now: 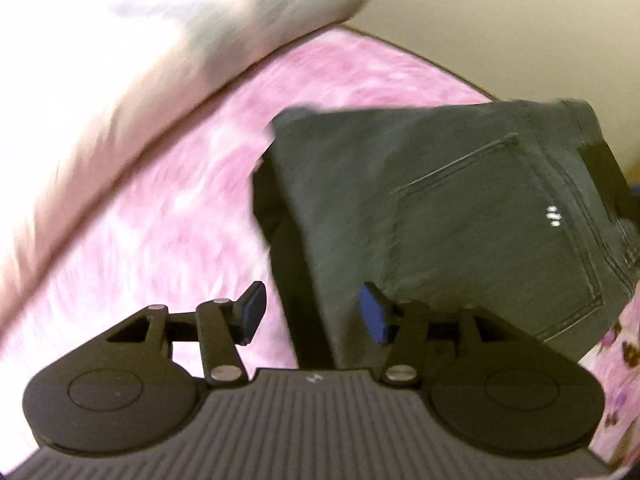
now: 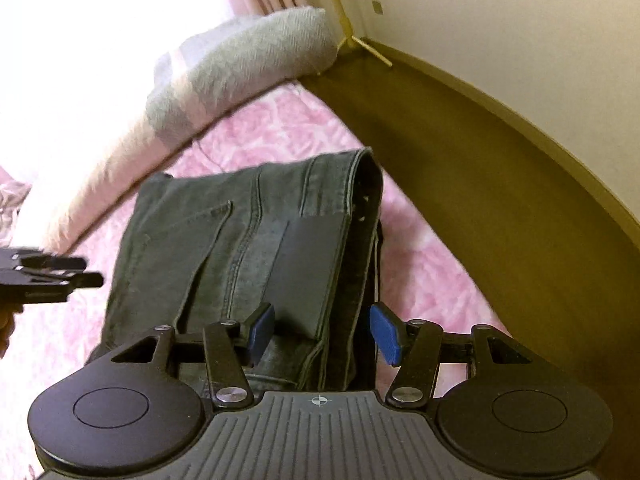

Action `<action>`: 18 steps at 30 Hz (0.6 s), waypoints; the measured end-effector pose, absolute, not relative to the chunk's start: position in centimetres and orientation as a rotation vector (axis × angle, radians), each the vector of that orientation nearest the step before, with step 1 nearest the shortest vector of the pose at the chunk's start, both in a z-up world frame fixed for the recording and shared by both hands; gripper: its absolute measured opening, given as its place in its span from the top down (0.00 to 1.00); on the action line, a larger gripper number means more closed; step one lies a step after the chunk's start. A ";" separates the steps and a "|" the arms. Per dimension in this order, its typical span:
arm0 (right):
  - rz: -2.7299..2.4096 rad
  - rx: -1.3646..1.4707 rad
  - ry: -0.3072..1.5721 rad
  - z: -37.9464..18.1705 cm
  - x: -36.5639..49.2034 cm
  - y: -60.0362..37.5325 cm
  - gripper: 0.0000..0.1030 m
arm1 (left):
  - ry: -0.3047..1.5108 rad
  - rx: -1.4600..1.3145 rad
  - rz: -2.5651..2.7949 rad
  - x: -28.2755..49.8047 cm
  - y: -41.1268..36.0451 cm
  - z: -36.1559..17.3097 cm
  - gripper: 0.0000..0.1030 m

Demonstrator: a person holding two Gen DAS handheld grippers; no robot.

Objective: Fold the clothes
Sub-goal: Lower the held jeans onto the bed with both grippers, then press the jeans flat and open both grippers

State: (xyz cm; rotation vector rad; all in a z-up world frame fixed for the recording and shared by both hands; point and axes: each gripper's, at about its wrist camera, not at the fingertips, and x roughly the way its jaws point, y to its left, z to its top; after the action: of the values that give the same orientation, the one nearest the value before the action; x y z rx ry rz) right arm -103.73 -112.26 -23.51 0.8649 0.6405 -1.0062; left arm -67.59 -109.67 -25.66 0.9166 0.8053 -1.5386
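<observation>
Right gripper (image 2: 322, 334) sits nearest in its own view, blue pads (image 2: 385, 334) spread, jaws released, hovering over the near end of the jeans (image 2: 240, 252). Nothing is pinched; the waistband edge just runs up between the two pads. Left gripper (image 1: 314, 314) is released too, pads parted with only the jeans' near edge and a dark shadow showing in the gap, no cloth clamped. That view is smeared with blur.

The jeans lie folded in a dark grey-green block on the pink bedspread (image 2: 420, 264), a back pocket (image 1: 492, 240) facing up and a flat dark patch near the waistband. In the right wrist view the left gripper (image 2: 52, 276) pokes in just left of the jeans, apart from them, with a bit of hand below it.

Beyond the jeans, up and to the left, a rolled grey and pale pink blanket (image 2: 248, 64) lies across the bedspread. Right of the jeans runs a brown bed frame edge (image 2: 500, 184), then the cream wall (image 2: 520, 20).
</observation>
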 end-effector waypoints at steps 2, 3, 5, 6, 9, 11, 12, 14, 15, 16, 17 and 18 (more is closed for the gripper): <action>-1.009 0.874 0.644 -24.0 -103.3 -112.9 0.44 | 0.898 0.859 -1.526 -66.0 -109.5 -26.7 0.54; -1.021 0.871 0.649 -24.2 -103.0 -113.0 0.34 | 0.947 0.828 -1.533 -65.5 -109.6 -27.4 0.54; -1.033 0.877 0.652 -24.4 -102.7 -113.0 0.32 | 1.044 0.765 -1.558 -64.9 -110.0 -28.6 0.54; -1.036 0.887 0.650 -24.5 -102.6 -113.1 0.32 | 1.077 0.740 -1.566 -64.7 -110.1 -29.1 0.55; -1.057 0.892 0.649 -24.7 -102.3 -113.6 0.32 | 1.112 0.692 -1.592 -64.4 -110.2 -29.6 0.64; -1.079 0.899 0.628 -24.6 -102.2 -113.9 0.32 | 1.123 0.672 -1.619 -64.5 -110.1 -29.6 0.74; -1.086 0.920 0.616 -24.6 -102.3 -114.1 0.32 | 1.120 0.670 -1.627 -64.6 -110.1 -29.5 0.77; -1.099 0.962 0.592 -24.8 -102.5 -114.6 0.44 | 1.105 0.669 -1.635 -64.7 -109.9 -29.4 0.87; -1.105 0.982 0.580 -24.8 -102.6 -114.9 0.55 | 1.094 0.670 -1.637 -64.8 -109.9 -29.2 0.91; -1.112 1.003 0.567 -24.9 -102.7 -115.1 0.59 | 1.082 0.669 -1.638 -64.9 -109.8 -29.1 0.93; -1.117 1.015 0.564 -24.8 -102.6 -115.4 0.60 | 1.071 0.663 -1.635 -64.9 -109.6 -29.0 0.95; -1.118 1.002 0.585 -24.6 -102.2 -115.7 0.62 | 1.059 0.656 -1.631 -65.0 -109.5 -28.8 0.95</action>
State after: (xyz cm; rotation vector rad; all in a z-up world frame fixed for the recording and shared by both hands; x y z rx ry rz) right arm -102.19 -115.70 -24.61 1.0022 0.5854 -1.1180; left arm -64.95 -109.48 -28.85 0.6555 1.0586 -1.6310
